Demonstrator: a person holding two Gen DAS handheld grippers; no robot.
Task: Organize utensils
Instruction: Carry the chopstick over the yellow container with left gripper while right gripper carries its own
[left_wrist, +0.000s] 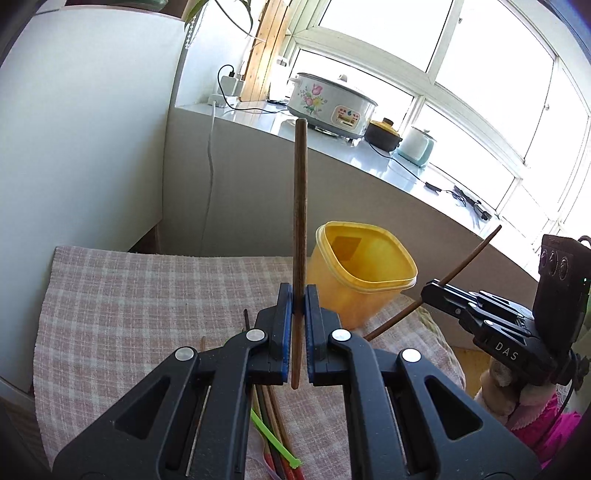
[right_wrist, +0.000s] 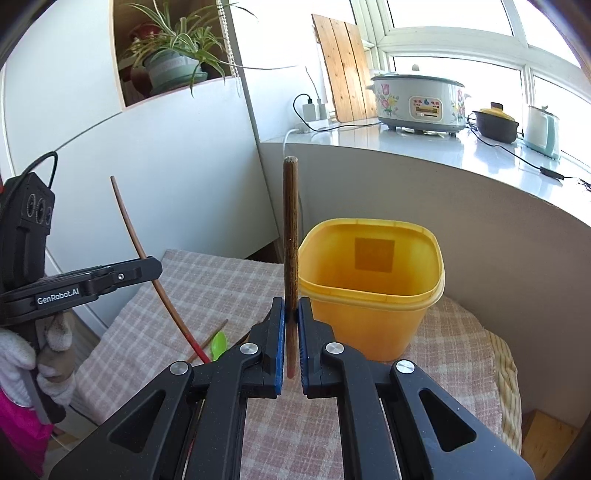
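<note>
The left gripper, jaws clamped on a brown chopstick standing upright, hangs above the checked cloth. Ahead and to its right waits the yellow tub, seemingly empty. The right gripper, nearer the tub, pinches its own chopstick upright.

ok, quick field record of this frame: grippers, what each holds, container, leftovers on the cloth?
left gripper: shut on a brown chopstick, upright
right gripper: shut on a second brown chopstick, upright
yellow tub: open, nothing seen inside, standing on the checked cloth
leftovers: loose sticks and a green utensil lying on the cloth
</note>
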